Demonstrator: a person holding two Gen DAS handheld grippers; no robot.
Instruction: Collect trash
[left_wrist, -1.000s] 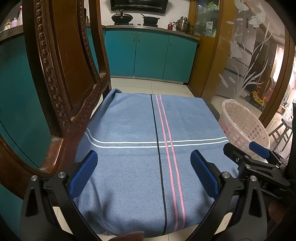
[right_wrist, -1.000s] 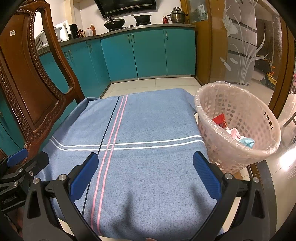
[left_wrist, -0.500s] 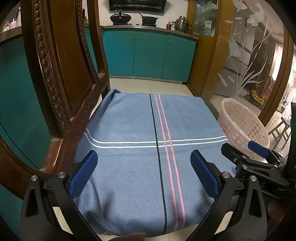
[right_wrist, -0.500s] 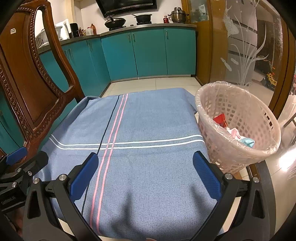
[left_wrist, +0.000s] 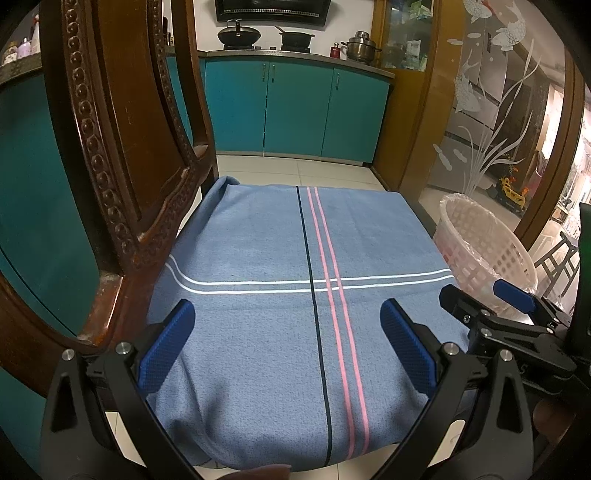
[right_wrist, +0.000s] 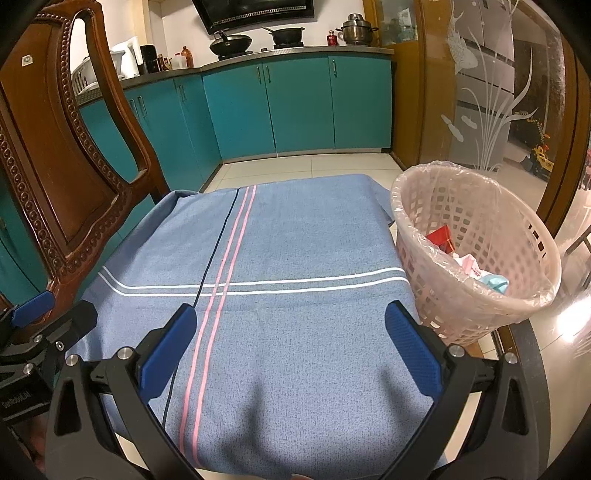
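A pale pink lattice basket (right_wrist: 476, 254) lined with a clear bag stands at the right edge of a blue striped cloth (right_wrist: 280, 295). Inside it lie a red packet (right_wrist: 439, 236), white wrappers and a light blue scrap (right_wrist: 493, 282). The basket's outer side (left_wrist: 480, 247) shows in the left wrist view. My left gripper (left_wrist: 288, 343) hovers open over the near part of the cloth (left_wrist: 295, 295), holding nothing. My right gripper (right_wrist: 290, 347) is open and empty too, just left of the basket. Each gripper appears in the other's view: the right one (left_wrist: 495, 306) and the left one (right_wrist: 44, 317).
A carved wooden chair back (left_wrist: 122, 147) rises close on the left, also the chair back (right_wrist: 62, 155) in the right view. Teal kitchen cabinets (right_wrist: 295, 99) with pans on a stove (right_wrist: 255, 38) stand behind. A frosted glass partition (right_wrist: 491, 85) is at the right, with tiled floor (right_wrist: 306, 166) between.
Both grippers have stayed open and nearly still. The left view has shifted slightly, so the chair back sits a bit further left.
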